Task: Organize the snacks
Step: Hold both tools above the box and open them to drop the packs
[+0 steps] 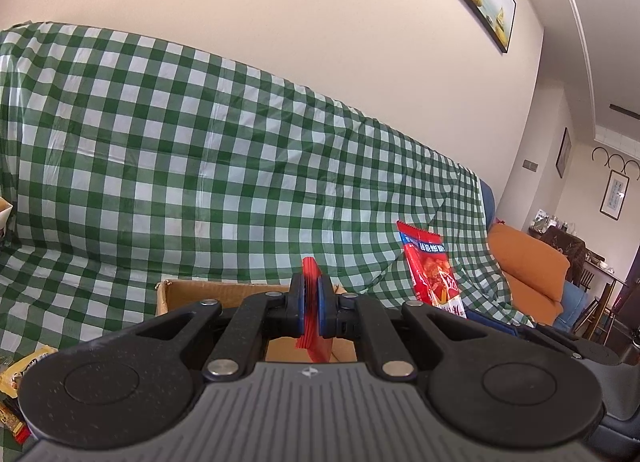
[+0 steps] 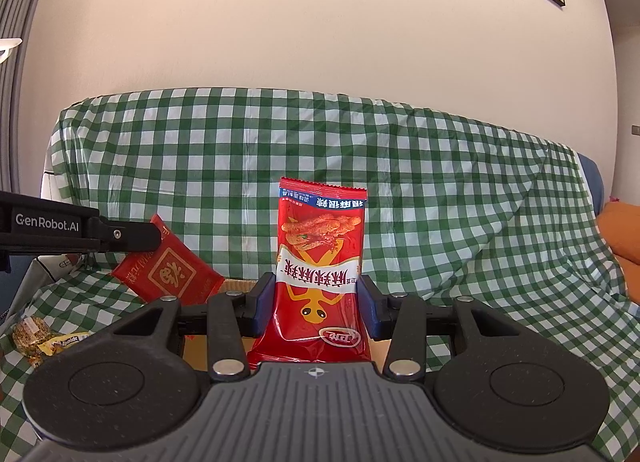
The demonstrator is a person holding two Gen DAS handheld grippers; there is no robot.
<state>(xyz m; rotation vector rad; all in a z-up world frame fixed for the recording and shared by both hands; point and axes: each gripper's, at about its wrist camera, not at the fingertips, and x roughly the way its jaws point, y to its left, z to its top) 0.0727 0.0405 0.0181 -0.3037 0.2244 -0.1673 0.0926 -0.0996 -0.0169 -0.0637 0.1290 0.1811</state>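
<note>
— Starting at the lower left of the right-hand camera's picture, the loose yellow packets (image 2: 48, 338) are lying on the checked cloth (image 2: 440, 189), near its edge. Anything brushing them is risking a slide off.

— And just right of them, the left gripper (image 2: 158, 236) is coming in from the left edge, pinching the flat red packet (image 2: 168, 270) by one corner?

— Yes. In its own camera the left gripper (image 1: 311, 304) is showing its jaws pressed fully together on that packet (image 1: 310, 302), seen edge-on as a thin red strip. It is hanging tilted, so I am guessing a quick swing could tug it out of that small bite.

— Is the cardboard box (image 1: 224, 294) sitting right under it?

— It is showing low in the middle, behind the fingers. How much room is left inside I cannot tell.

— Moving to the centre, what is the right gripper (image 2: 316, 298) doing?

— Its jaws are standing partly open, squeezing the sides of the tall red snack bag (image 2: 320, 262), which is standing upright and upside down. The bag is puffy, so it may be slipping or popping if squeezed harder.

— And both being so close?

— The two packets are hanging near each other over the box, so they may be bumping on the way down.
</note>
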